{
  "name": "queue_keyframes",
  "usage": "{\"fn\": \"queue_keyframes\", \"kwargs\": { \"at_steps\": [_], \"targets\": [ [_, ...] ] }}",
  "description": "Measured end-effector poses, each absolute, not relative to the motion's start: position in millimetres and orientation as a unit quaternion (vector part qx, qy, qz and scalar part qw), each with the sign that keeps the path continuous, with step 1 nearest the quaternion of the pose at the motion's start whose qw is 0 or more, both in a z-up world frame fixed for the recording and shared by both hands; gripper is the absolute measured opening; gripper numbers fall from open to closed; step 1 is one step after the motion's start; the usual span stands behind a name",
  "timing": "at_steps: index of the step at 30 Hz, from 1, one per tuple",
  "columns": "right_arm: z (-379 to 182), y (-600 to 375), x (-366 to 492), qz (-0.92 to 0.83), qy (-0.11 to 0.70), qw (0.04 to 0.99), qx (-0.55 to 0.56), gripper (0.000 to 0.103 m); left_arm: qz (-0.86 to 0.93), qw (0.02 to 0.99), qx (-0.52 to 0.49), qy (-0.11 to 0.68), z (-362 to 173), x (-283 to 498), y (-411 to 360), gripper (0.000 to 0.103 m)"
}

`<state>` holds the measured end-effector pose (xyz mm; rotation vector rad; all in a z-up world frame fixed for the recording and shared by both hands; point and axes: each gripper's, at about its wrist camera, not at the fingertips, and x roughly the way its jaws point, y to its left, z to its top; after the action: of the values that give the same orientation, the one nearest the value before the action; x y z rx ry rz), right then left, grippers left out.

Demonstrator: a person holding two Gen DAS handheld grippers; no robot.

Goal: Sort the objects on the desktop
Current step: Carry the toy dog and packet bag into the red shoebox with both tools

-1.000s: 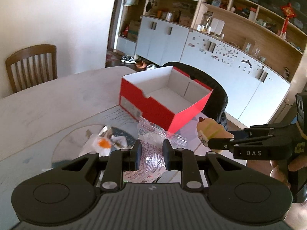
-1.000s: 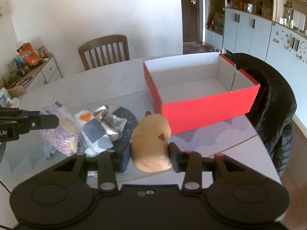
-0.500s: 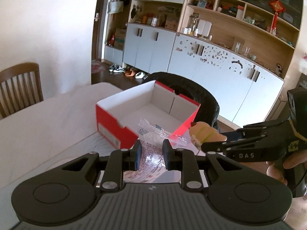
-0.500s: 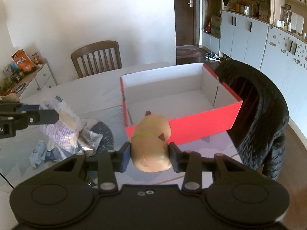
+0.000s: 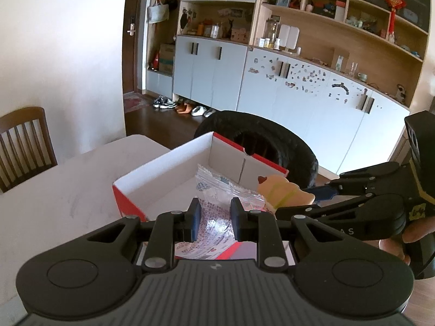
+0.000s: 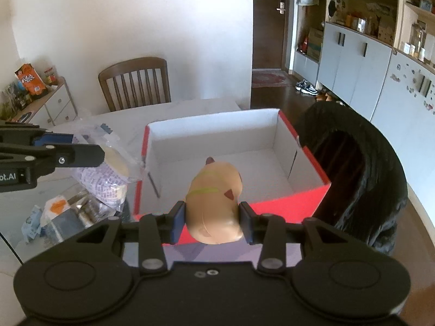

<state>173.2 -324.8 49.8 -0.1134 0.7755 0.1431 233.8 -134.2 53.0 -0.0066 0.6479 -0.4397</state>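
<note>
Fingers on the left gripper (image 5: 214,218) are clamped tight on a crinkly clear snack packet (image 5: 217,203) with red print, and the packet sticks up above the near edge of the red box (image 5: 130,203), so it's basically hanging over the open top. Over on the other side, the right gripper (image 6: 212,218) has its two pads squeezed on either side of a tan squishy toy (image 6: 216,198) with a thin green band and a little brown ear, also held right above the near red wall of the box (image 6: 285,206). That box is white inside and looks bare on the bottom as far as I can see. It sits on a pale table (image 5: 59,190), with a black jacket (image 6: 361,174) draped over a chair just behind it on the right. From the right camera you can see the leftover pile of wrappers (image 6: 68,212) on the table to the left of the box, one with an orange patch, a few crumpled silver ones. A wooden chair (image 6: 136,81) stands at the far side of the table by the white wall.
</note>
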Motion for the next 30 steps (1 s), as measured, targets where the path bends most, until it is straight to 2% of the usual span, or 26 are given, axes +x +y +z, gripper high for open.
{"fn": "queue_keyframes", "kwargs": {
  "at_steps": [11, 30],
  "targets": [
    [44, -341, 225, 0.085, 0.382, 0.917, -0.08, 0.04, -0.188, 0.916, -0.009, 0.354, 39, 293, -146, 0.022],
    [-7, -361, 299, 0.095, 0.443, 0.886, -0.095, 0.041, -0.175, 0.88, 0.054, 0.439, -23, 358, -185, 0.022]
  ]
}}
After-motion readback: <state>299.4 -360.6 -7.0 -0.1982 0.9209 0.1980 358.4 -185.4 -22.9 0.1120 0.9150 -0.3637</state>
